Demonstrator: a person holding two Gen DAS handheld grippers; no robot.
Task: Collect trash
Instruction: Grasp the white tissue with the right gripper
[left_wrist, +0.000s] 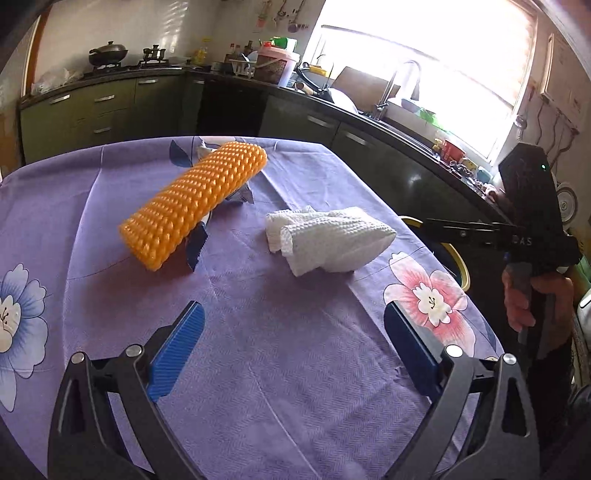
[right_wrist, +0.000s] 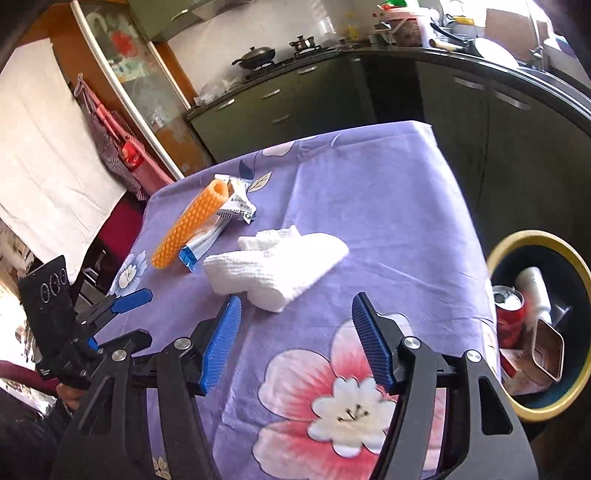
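both grippers hang wide open and empty over the surface (left_wrist: 295, 350); the right gripper (right_wrist: 295, 343) lines up on the crumpled paper towel (right_wrist: 275, 264), bin (right_wrist: 517, 243) waiting just beside.

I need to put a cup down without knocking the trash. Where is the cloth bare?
Bare: the purple flowered tablecloth between the crumpled white paper towel and the open left tongs, and the far right corner behind the towel. Crowded: far left, where the orange bumpy foam sleeve lies on a blue-and-white wrapper.
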